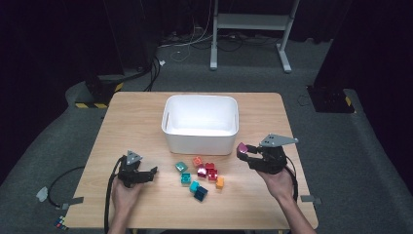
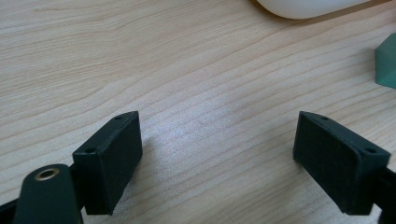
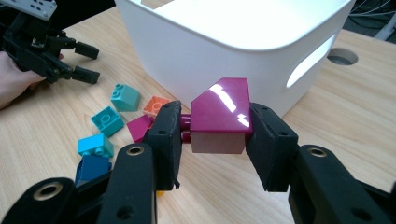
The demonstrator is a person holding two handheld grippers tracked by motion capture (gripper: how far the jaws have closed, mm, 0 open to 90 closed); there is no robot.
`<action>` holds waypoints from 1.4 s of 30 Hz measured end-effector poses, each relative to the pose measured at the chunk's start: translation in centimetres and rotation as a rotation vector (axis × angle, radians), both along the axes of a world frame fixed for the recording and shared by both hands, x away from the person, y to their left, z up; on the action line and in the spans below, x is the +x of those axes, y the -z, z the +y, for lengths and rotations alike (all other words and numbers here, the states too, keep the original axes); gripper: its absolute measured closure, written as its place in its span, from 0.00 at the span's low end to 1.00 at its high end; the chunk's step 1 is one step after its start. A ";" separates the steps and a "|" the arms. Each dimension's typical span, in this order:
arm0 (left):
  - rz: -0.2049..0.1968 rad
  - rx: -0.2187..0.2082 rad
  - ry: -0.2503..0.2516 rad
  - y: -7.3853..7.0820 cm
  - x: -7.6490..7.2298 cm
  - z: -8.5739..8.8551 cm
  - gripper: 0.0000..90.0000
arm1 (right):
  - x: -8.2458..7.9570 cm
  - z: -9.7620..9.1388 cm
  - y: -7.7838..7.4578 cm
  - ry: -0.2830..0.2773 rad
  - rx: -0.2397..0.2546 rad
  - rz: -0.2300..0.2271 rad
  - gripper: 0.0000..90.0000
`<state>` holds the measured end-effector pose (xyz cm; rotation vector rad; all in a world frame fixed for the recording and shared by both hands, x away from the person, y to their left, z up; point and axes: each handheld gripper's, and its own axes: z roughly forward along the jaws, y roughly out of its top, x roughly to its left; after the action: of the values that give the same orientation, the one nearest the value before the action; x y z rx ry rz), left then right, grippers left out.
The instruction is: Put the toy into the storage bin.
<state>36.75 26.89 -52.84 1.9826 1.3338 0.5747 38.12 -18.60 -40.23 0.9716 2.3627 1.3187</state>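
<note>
Right tongs [image 3: 212, 135] clamped on a magenta block [image 3: 219, 119], pads pressing both its flanks, sloped face up, studs poking toward the left pad. In the high view the right tongs [image 1: 245, 152] sit centre-right of frame, lifted off the bench [image 1: 136, 117], right hand [image 1: 277, 183] under them, forearm coming up from the bottom edge, block [image 1: 241, 147] at the tips just right of the white bin [image 1: 200, 122]. Left tongs [image 2: 217, 158] wide open, nothing between the pads, bare wood below; in the high view the left tongs [image 1: 151, 174] rest low at lower left, left hand [image 1: 124, 192] behind. Loose blocks [image 1: 202, 178] btwn the two tongs, below the bin, lower centre. No readable writing.
</note>
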 end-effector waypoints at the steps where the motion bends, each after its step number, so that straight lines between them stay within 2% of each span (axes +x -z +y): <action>1: 0.000 0.000 0.000 0.0 0.0 0.0 0.17 | 0.1 0.0 -0.2 0.001 0.000 -0.001 0.63; 16: 0.000 0.001 -0.001 0.0 0.0 0.0 0.17 | 1.3 0.3 -3.2 -0.017 0.011 -0.038 0.63; 24: 0.000 0.001 -0.001 0.0 0.0 0.0 0.17 | 1.9 0.8 -4.4 -0.034 0.043 -0.049 0.63; 29: -0.001 0.000 0.000 0.0 0.0 0.0 0.18 | 2.7 1.3 -5.1 -0.041 0.055 -0.058 0.63; 42: 0.000 0.000 -0.001 0.0 0.0 0.0 0.18 | 5.7 3.2 -6.4 -0.060 0.060 -0.045 0.63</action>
<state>36.75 26.90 -52.83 1.9822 1.3344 0.5748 43.79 -15.45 -33.81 0.8843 2.3479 1.4254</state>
